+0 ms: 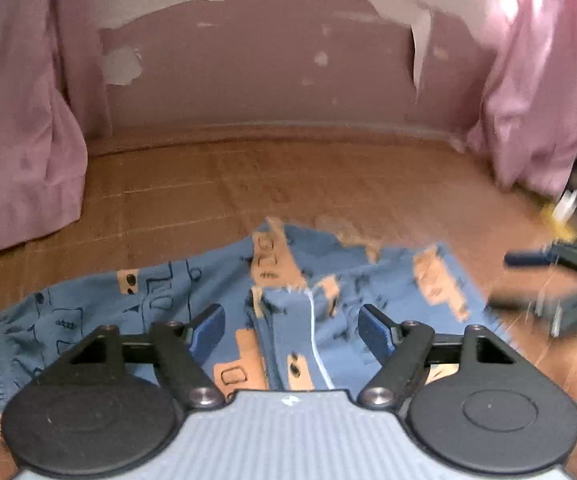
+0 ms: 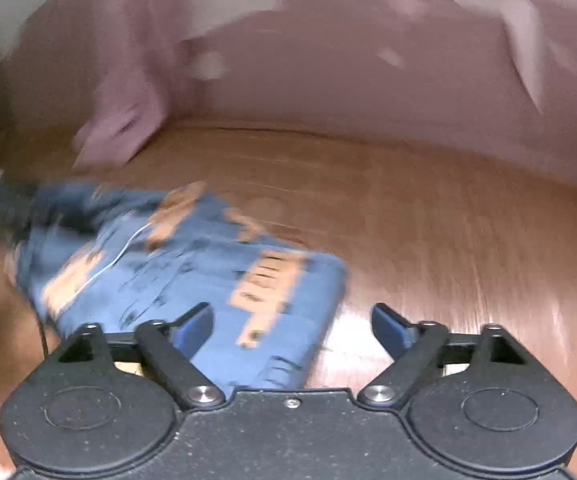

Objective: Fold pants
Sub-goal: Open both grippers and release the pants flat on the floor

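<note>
Pants: blue cotton pants w/ tan patch print (image 1: 288,312) lie on the brown wooden tabletop (image 1: 308,184) | L gripper (image 1: 291,322) released, over the middle (nearer) | R gripper (image 2: 292,326) released, at your right-end edge | long axis runs L-R.

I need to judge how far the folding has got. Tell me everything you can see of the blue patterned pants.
The blue patterned pants look like soft cotton, printed with orange patches and dark line drawings, with a thin white drawstring trailing from the middle. They lie crumpled and partly folded on the brown wooden floor. The open left gripper and open right gripper hover over them, neither pinching the cloth.
</note>
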Available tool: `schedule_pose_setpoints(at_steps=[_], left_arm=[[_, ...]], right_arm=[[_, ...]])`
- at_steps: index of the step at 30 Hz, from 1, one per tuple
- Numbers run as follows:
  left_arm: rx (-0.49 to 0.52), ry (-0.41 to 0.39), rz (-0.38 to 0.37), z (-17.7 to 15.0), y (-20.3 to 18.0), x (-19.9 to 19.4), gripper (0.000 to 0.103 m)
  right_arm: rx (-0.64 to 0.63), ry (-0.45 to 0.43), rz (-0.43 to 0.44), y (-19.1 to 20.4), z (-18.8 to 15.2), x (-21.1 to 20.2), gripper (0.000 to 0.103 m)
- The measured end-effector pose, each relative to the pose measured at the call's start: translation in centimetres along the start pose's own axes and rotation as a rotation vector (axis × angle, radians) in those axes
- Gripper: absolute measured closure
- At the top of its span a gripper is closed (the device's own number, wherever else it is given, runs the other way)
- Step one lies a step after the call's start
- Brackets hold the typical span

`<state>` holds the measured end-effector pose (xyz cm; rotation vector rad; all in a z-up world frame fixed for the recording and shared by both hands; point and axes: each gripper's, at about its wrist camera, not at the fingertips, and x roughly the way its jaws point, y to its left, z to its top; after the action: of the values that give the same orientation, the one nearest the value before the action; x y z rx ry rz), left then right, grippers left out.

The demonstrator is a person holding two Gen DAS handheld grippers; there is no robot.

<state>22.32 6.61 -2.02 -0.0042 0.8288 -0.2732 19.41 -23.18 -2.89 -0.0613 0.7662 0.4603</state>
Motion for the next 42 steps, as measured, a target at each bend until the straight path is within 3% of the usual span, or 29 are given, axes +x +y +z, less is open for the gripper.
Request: schedule_pose_setpoints(at_steps=[1, 3, 7, 12, 18, 22, 24, 25, 27, 30, 32, 35, 37, 42], left_arm=[[0.022, 0.024, 0.027, -0.3, -0.4, 0.6, 0.027], [0.058, 0.058, 0.078, -1.0, -0.8, 1.8, 0.031], [0.073, 0.049, 0.109, -2.2, -0.8, 2.1, 0.029], [0.031, 0.024, 0.110, -2.9, -0.5, 1.7, 0.027], [-0.017, 0.026, 0.123, -3.0, -2.4, 2.1, 0.028], [-0.004, 0.027, 0.090, -2.8, -6.4, 2.9, 0.028], [0.003, 0.032, 0.117, -2.4, -7.9, 3.1, 0.029], [-0.003, 0.024, 0.131, -2.2, -8.3, 2.8, 0.032], [0.016, -0.056, 0.082, -1.9, -8.6, 1.7, 0.031], [0.064, -0.180, -0.062, -1.5, -8.6, 0.2, 0.028], [0.093, -0.187, -0.135, -0.7, -8.8, 0.6, 0.028], [0.074, -0.095, -0.218, -0.2, -7.8, 3.0, 0.032], [0.017, -0.017, -0.223, -0.3, -6.4, 4.7, 0.035], [0.001, -0.023, -0.258, -1.1, -5.0, 4.0, 0.037]], right_arm=[[0.090, 0.025, 0.029, -1.3, 0.0, 0.5, 0.027], [0.137, 0.045, 0.056, -1.9, -0.4, 1.0, 0.046], [0.103, 0.081, 0.035, -1.1, -1.2, 2.2, 0.063], [0.074, 0.056, 0.003, -0.2, -1.5, 2.7, 0.096], [-0.034, 0.052, -0.067, -0.7, -1.3, 2.3, 0.099], [-0.083, 0.061, -0.166, -3.7, -0.8, 1.8, 0.099], [-0.132, 0.068, -0.215, -4.6, -0.5, 1.8, 0.099], [-0.155, 0.059, -0.241, -4.6, -0.4, 1.7, 0.097], [-0.213, -0.007, -0.275, -3.6, 0.1, 0.6, 0.083], [-0.296, -0.060, -0.187, -0.9, 0.7, 0.7, 0.084], [-0.330, -0.051, -0.102, 0.6, 0.9, 2.1, 0.085], [-0.326, -0.008, -0.021, 0.7, 1.1, 5.1, 0.086], [-0.282, 0.022, -0.015, -0.3, 1.3, 6.6, 0.086], [-0.254, -0.001, -0.052, -1.4, 1.4, 6.4, 0.081]])
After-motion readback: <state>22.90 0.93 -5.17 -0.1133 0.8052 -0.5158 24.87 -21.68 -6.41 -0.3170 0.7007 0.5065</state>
